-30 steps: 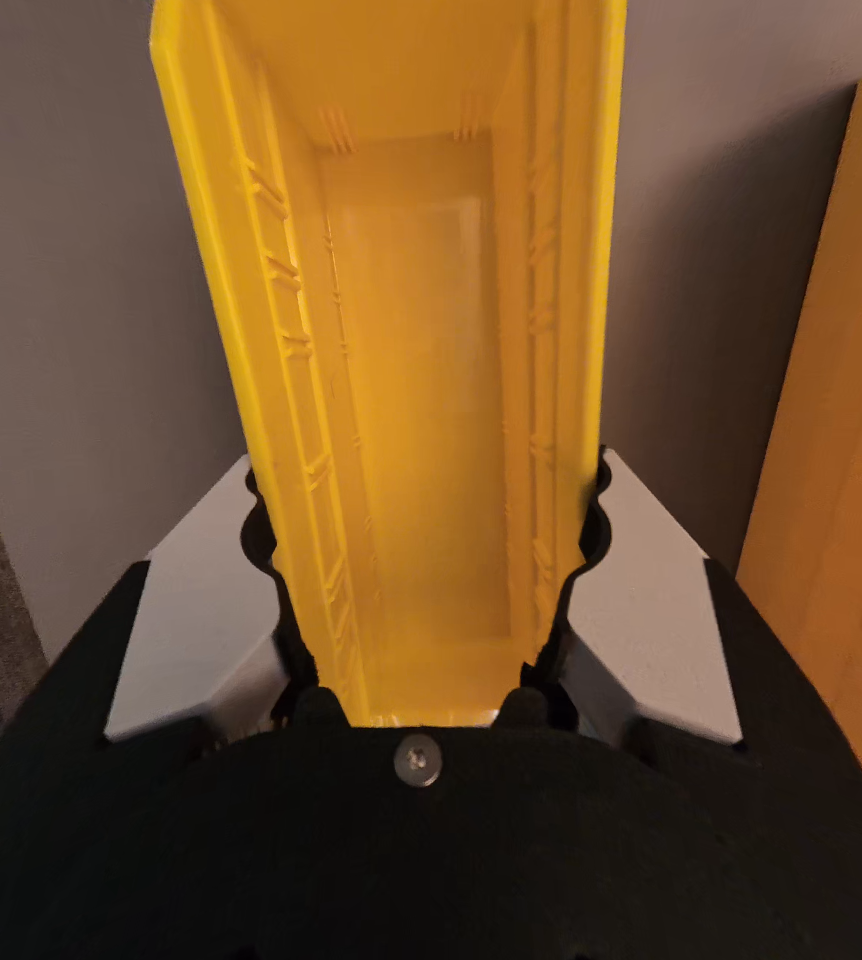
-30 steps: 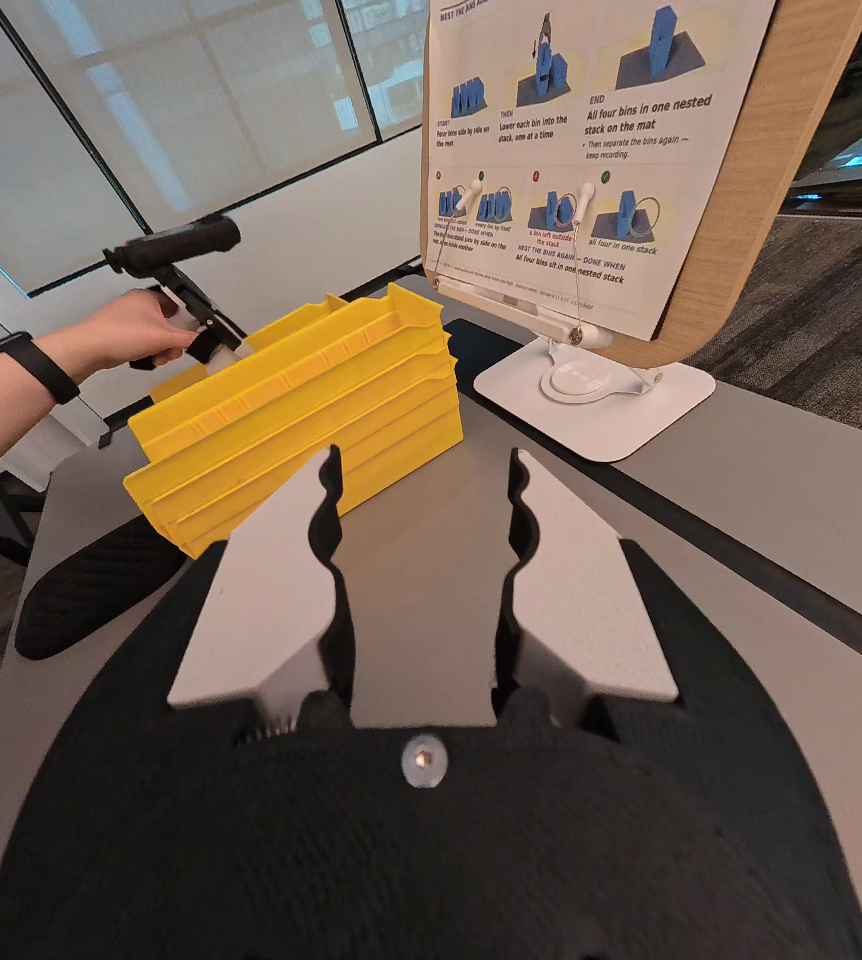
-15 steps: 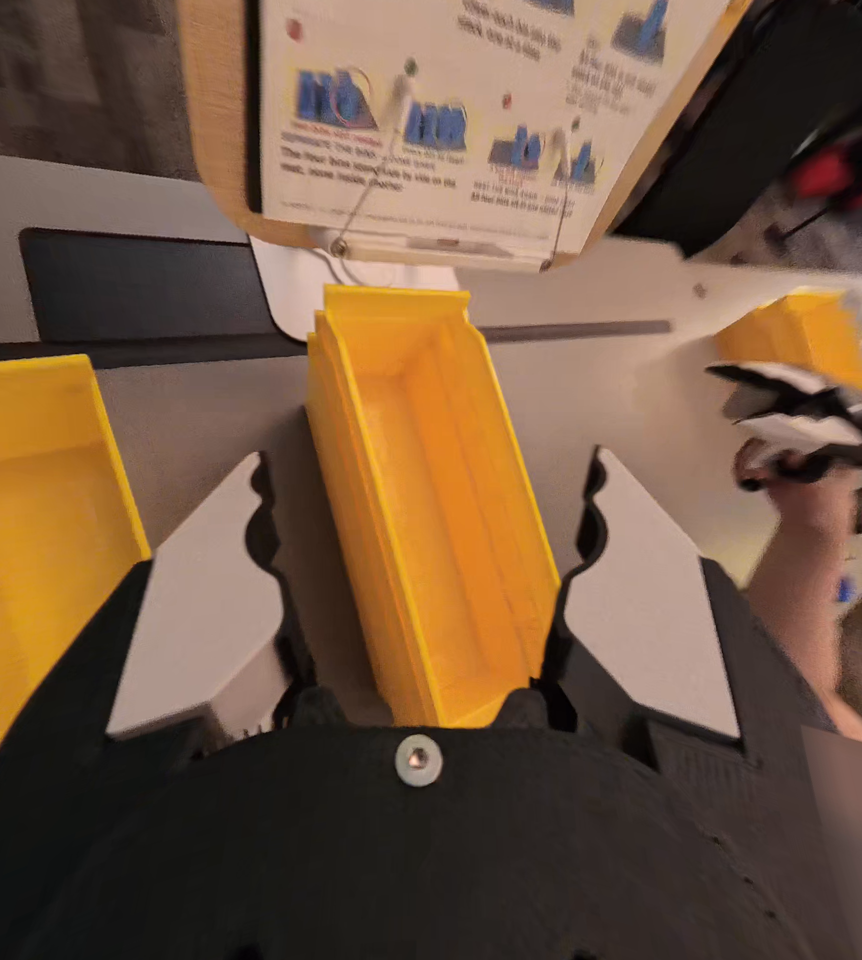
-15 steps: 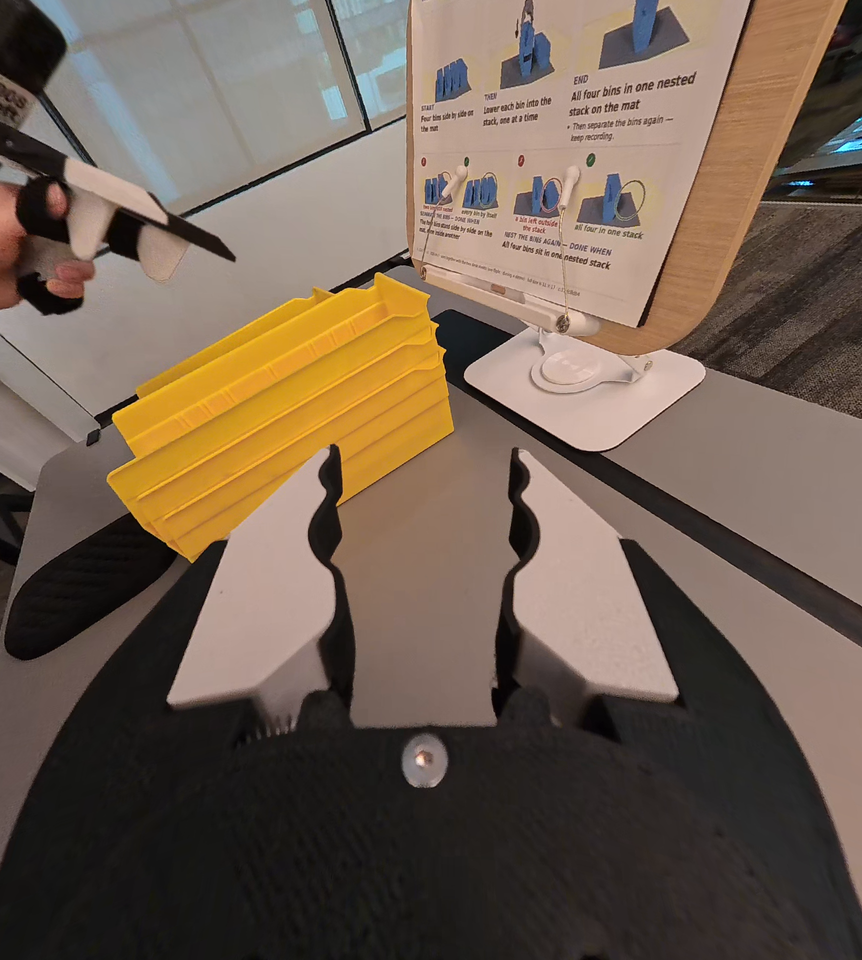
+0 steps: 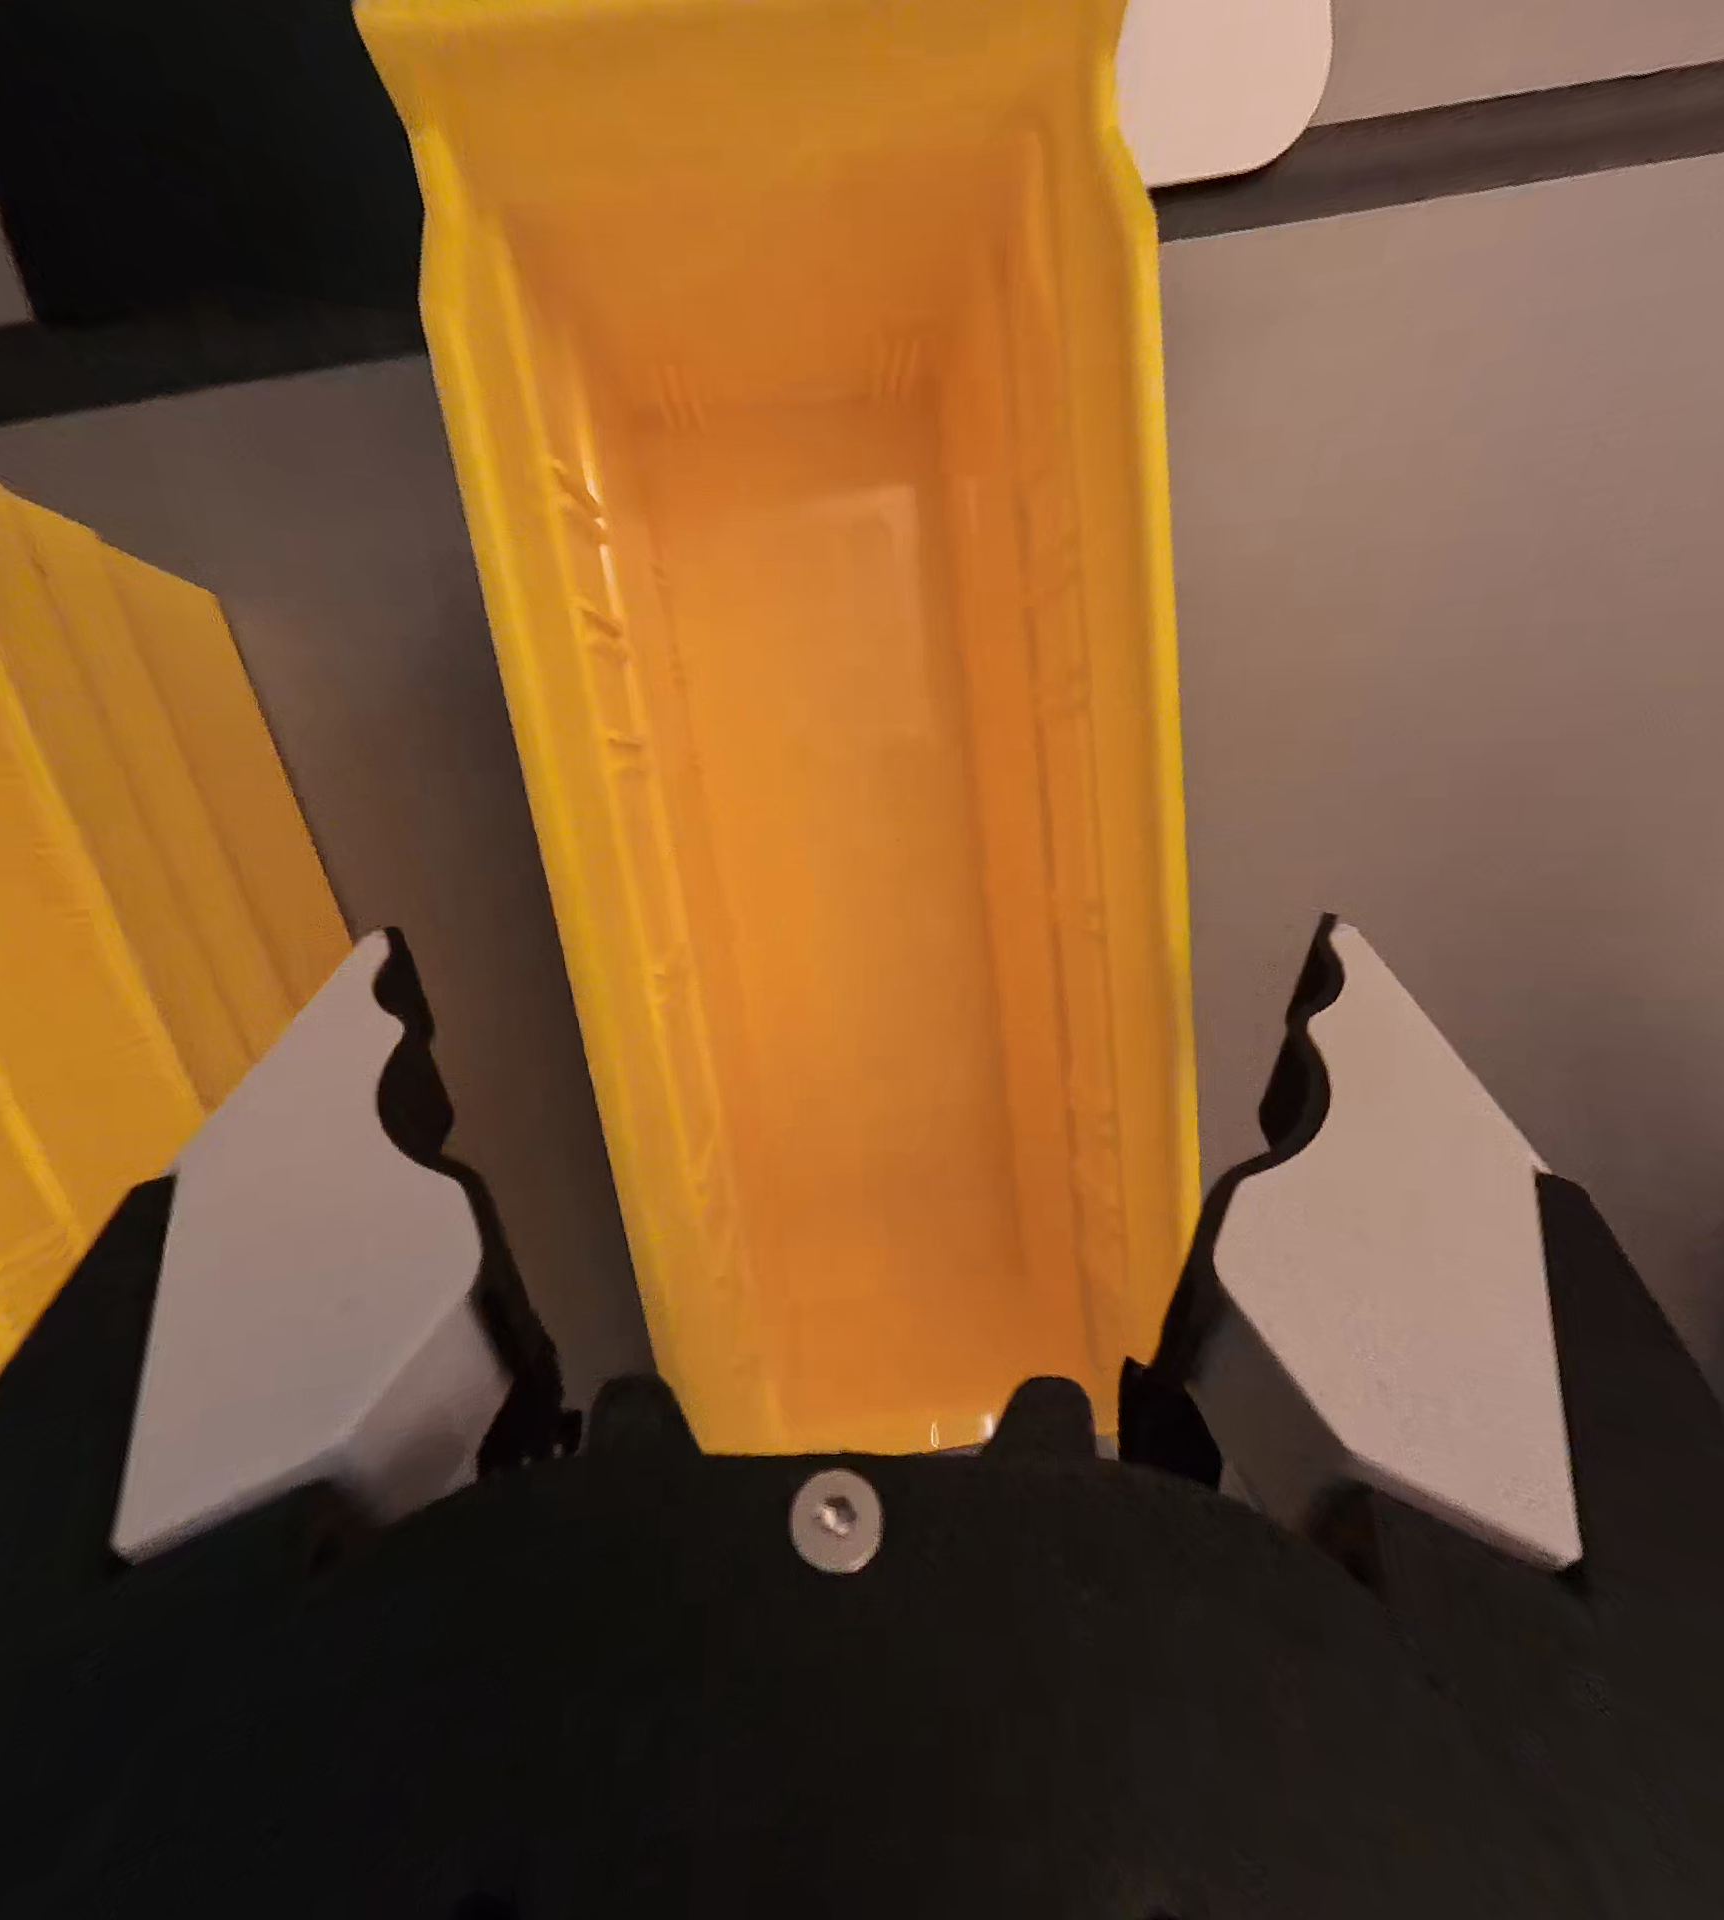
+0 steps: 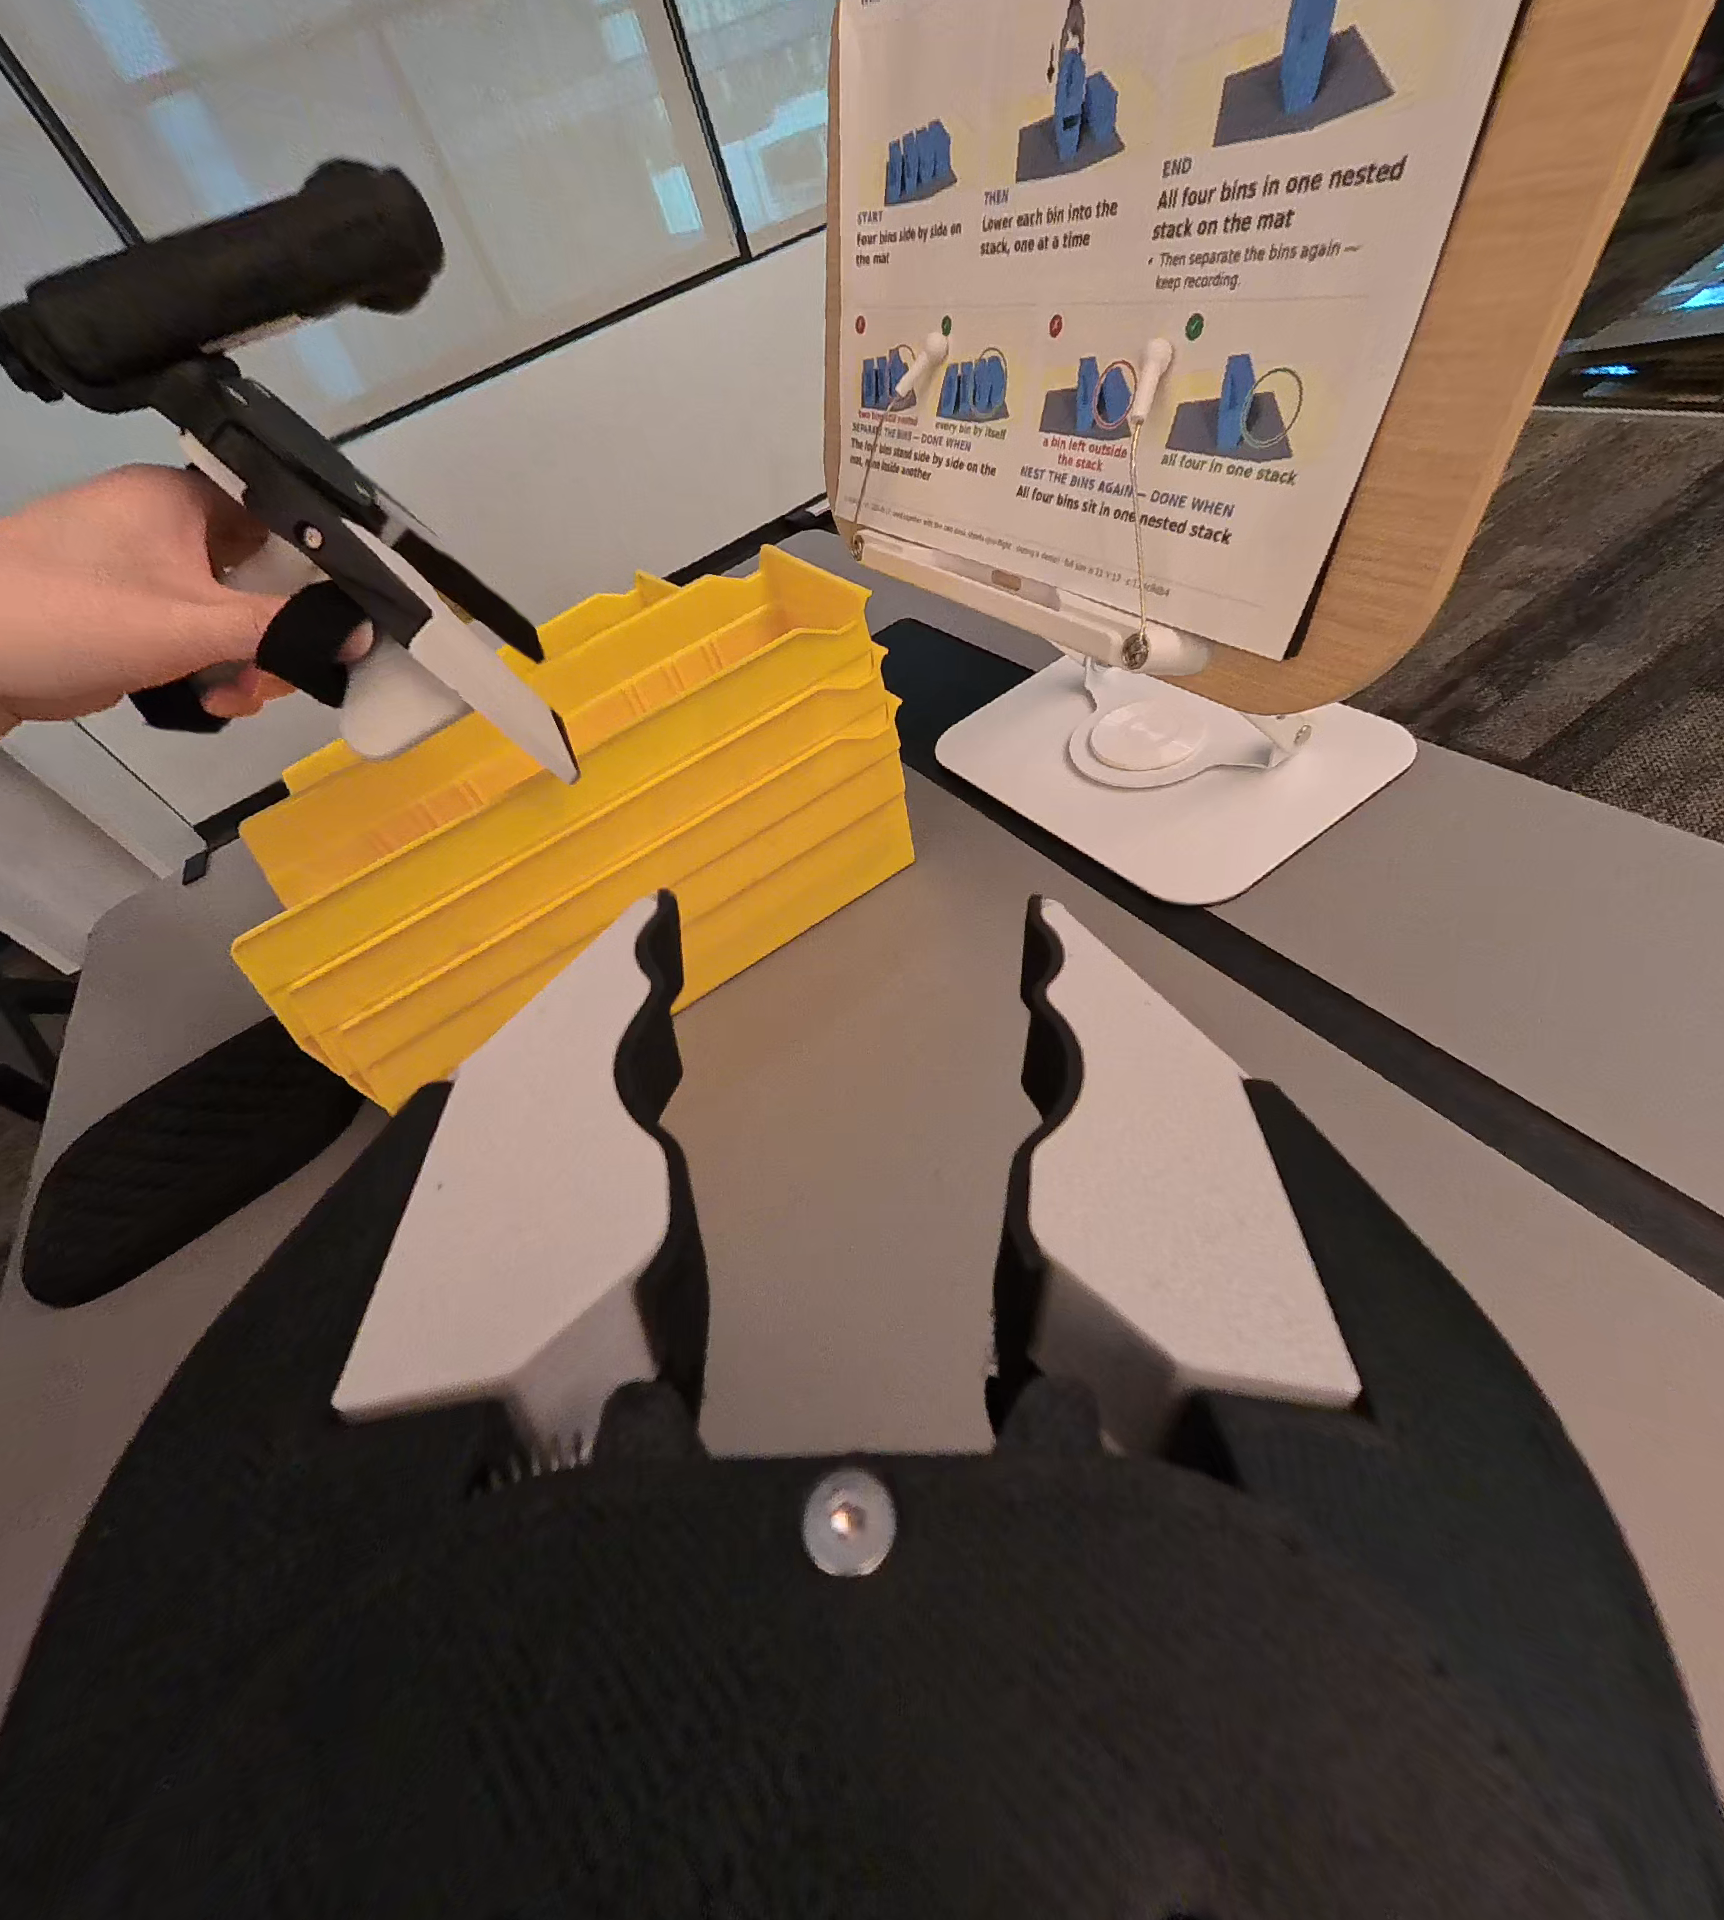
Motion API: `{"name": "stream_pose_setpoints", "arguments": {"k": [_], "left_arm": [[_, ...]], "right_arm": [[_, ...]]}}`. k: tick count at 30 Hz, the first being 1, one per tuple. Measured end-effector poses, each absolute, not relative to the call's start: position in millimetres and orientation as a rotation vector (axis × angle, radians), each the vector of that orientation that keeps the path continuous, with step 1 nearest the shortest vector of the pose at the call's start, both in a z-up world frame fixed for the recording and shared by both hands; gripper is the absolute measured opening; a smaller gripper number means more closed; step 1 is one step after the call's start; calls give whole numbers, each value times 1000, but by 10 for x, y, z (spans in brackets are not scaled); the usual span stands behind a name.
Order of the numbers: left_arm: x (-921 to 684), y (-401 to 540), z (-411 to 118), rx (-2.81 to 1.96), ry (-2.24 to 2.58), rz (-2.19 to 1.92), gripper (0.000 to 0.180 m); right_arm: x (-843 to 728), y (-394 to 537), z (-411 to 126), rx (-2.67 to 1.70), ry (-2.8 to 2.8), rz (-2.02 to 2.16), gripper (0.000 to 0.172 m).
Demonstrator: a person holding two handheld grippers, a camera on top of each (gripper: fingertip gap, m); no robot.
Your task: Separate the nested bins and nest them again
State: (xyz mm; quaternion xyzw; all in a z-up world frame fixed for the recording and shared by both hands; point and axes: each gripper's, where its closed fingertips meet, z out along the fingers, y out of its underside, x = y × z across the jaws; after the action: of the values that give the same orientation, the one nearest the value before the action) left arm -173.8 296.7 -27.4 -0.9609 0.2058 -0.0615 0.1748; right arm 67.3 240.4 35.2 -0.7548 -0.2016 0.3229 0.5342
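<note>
In the left wrist view a long yellow bin [image 5: 837,831] lies open side up between the fingers of my left gripper [image 5: 858,927]. The jaws are wide open, and grey table shows between each fingertip and the bin's walls. A second yellow bin [image 5: 58,883] lies to its left. In the right wrist view the left gripper [image 6: 546,717] hangs over the top of the nested yellow stack [image 6: 609,914], with another yellow bin [image 6: 619,613] behind it. My right gripper [image 6: 850,902] is open and empty above the bare table, right of the stack.
An instruction board on a white stand [image 6: 1180,769] is behind the bins, at the end of a black mat [image 6: 951,665]. A black pad [image 6: 172,1164] lies on the grey table [image 6: 1460,987] left of the stack. A hand [image 6: 79,613] holds the left gripper.
A second ago the left fingers were against the yellow bin's walls. The gripper then rose clear of the bins and has come back down over them with its jaws spread wider. The right gripper barely moved.
</note>
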Motion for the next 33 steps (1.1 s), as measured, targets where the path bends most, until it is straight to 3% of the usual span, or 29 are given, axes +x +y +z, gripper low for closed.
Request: {"name": "stream_pose_setpoints", "arguments": {"k": [14,24,28,33], "left_arm": [[-1722,2959,-94,-2669,579,-287,157],[-1755,3137,903,-2111,547,-520,154],[-1851,2987,1525,-1767,497,-621,143],[-2212,2664,1870,-1459,429,-595,131]], "right_arm": [[707,2421,305,-1815,-467,764,67],[573,2557,81,-1889,-507,653,66],[566,2648,-11,-1909,-522,518,66],[543,2674,-10,-1924,-509,385,68]]}}
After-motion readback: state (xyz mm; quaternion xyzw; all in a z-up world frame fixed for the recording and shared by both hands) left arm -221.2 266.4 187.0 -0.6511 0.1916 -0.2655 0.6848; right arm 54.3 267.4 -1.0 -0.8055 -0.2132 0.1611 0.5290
